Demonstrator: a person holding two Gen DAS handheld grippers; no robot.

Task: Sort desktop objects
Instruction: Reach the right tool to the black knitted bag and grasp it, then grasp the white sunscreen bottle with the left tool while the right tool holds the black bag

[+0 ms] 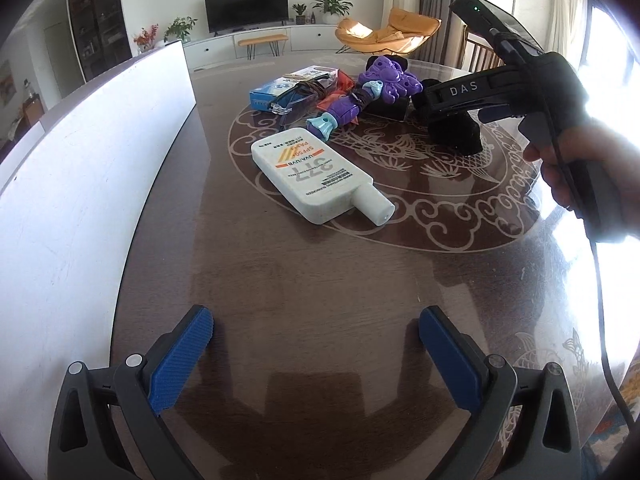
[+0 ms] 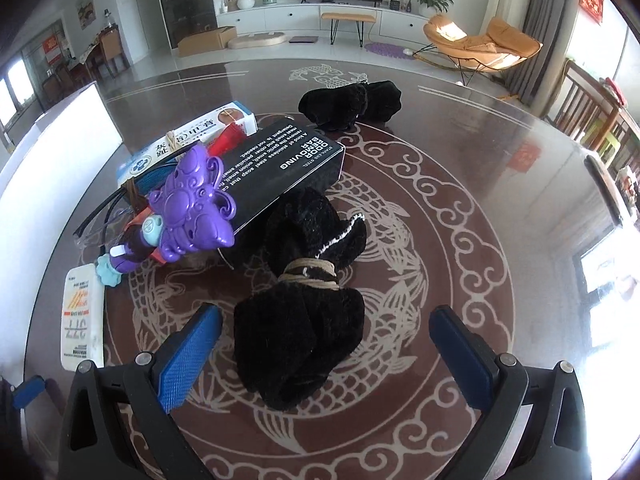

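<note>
My right gripper [image 2: 326,322] is open low over the table, its blue pads on either side of a black fabric bundle [image 2: 304,320] tied with twine. Behind the bundle lie a black box [image 2: 288,168] printed "odor removing bar", a purple toy [image 2: 192,208], clear glasses [image 2: 108,216], a blue-and-white box [image 2: 192,132] and a second black bundle [image 2: 352,104]. My left gripper [image 1: 316,328] is open over bare table with nothing between its fingers. A white sunscreen bottle [image 1: 320,176] lies flat ahead of it. The purple toy [image 1: 384,80] and blue box [image 1: 288,88] sit further back.
A tall white container wall [image 1: 80,160] stands along the table's left side. A hand [image 1: 568,168] holds the right tool at the right, its cable [image 1: 604,320] hanging down. The dark round table [image 1: 320,272] has a glossy patterned top. Chairs and a living room lie beyond.
</note>
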